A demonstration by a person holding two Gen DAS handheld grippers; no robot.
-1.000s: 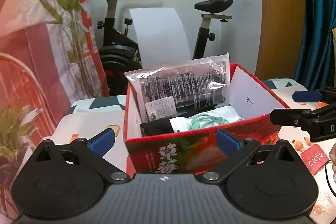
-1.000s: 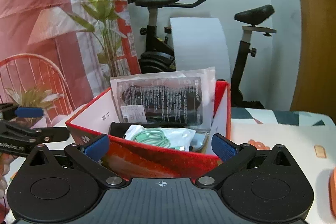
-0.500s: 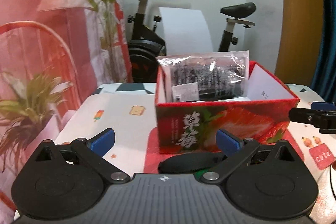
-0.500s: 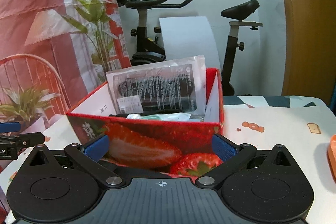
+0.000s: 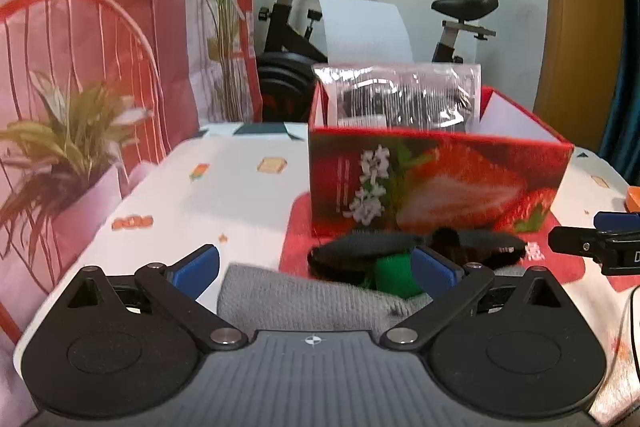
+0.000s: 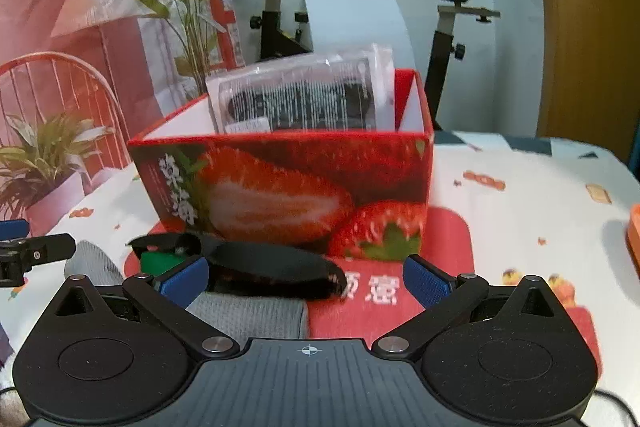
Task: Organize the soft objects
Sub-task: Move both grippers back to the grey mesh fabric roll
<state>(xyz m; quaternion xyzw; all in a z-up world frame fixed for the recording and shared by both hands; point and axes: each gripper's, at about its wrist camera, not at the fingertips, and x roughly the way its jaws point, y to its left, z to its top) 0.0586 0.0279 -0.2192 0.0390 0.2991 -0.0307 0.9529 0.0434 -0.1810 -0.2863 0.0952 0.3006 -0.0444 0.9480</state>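
A red strawberry-print box [image 5: 436,179] [image 6: 288,183] stands on the table and holds a clear plastic packet [image 5: 400,97] [image 6: 304,99] upright. In front of it lie a grey knitted cloth [image 5: 300,301] [image 6: 248,317], a black strap-like soft item [image 5: 416,251] [image 6: 276,267] and a green item [image 5: 394,273] [image 6: 160,261]. My left gripper [image 5: 314,267] is open and empty, low over the grey cloth. My right gripper [image 6: 306,275] is open and empty, just above the black item.
The table has a white patterned cloth [image 5: 224,195] with a red mat [image 6: 452,291] under the box. A potted plant [image 5: 60,147] stands at the left. An exercise bike [image 6: 280,11] is behind. An orange object [image 6: 634,235] lies at the right edge.
Both grippers have pulled back from the box and dropped lower. The grey cloth, black item and green item have come into view in front of the box.
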